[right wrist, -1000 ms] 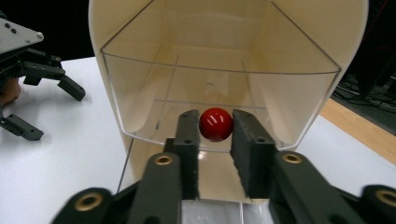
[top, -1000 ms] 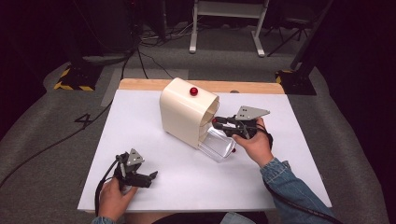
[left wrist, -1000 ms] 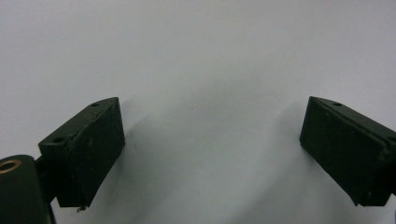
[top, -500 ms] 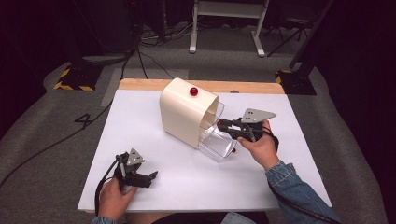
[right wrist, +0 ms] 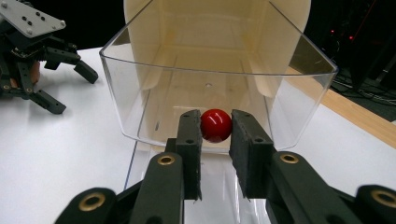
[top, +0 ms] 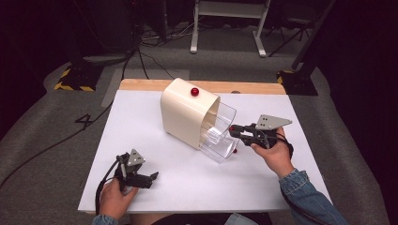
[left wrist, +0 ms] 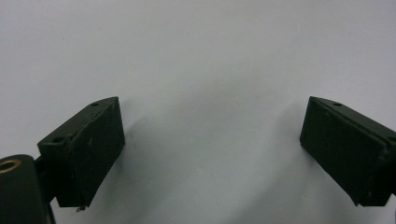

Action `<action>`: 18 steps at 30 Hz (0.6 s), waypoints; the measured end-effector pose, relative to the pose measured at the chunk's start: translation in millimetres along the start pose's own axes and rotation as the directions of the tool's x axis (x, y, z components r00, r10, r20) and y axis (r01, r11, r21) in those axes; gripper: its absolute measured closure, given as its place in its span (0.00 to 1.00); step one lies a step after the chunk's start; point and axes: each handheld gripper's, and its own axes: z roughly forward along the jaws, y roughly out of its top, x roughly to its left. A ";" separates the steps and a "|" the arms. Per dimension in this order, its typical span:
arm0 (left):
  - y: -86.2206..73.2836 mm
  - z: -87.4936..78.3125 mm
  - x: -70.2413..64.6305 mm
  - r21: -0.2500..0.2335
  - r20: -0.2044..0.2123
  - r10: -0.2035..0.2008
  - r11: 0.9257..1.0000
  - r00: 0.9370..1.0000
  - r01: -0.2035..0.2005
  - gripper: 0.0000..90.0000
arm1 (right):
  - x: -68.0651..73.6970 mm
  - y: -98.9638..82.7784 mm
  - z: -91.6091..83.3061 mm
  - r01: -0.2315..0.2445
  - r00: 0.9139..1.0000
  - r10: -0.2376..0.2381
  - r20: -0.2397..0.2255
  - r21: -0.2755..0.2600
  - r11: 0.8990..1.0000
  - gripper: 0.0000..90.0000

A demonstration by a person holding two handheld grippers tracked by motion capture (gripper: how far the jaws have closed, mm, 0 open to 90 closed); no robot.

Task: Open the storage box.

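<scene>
A cream housing (top: 187, 117) with a red ball (top: 194, 91) on top stands mid-table. A clear drawer (top: 219, 137) sticks out of its right side. My right gripper (top: 233, 131) is shut on the drawer's red knob. In the right gripper view the red knob (right wrist: 215, 125) sits pinched between both pads of the right gripper (right wrist: 215, 140), in front of the clear drawer wall (right wrist: 140, 107) and the cream housing (right wrist: 292, 18). My left gripper (top: 152, 177) rests near the table's front left, open; in the left gripper view it (left wrist: 212, 140) holds nothing.
The white table top (top: 141, 131) has a wooden strip (top: 220, 86) along its far edge. Beyond lie grey floor, cables, a black-yellow base (top: 75, 79) and a white stand (top: 225, 28). The left gripper (right wrist: 70, 88) appears far left in the right gripper view.
My right gripper has moved to the right with the red knob in it, and the clear drawer has come farther out of the cream housing. The left gripper has stayed put.
</scene>
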 end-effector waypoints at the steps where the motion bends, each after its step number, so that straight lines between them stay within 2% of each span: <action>1: 0.1 -0.1 0.0 0.002 0.001 0.000 1.000 1.000 0.000 0.08 | -0.1 -0.6 -1.6 0.000 1.000 0.000 0.003 0.000 1.000 0.82; 10: 0.0 0.0 0.0 0.000 0.000 0.000 1.000 1.000 0.000 0.08 | -0.6 -6.2 -8.7 -0.010 1.000 0.010 0.003 0.001 1.000 0.81; 13: 0.0 -0.1 -0.2 0.001 -0.002 0.000 1.000 1.000 0.000 0.08 | -1.7 -8.0 -11.2 -0.014 1.000 0.014 -0.003 0.005 1.000 0.72; 18: 0.0 -0.2 -0.3 0.001 -0.002 0.001 1.000 1.000 -0.001 0.08 | -2.8 -9.6 -21.6 -0.019 1.000 0.019 0.010 -0.002 1.000 0.69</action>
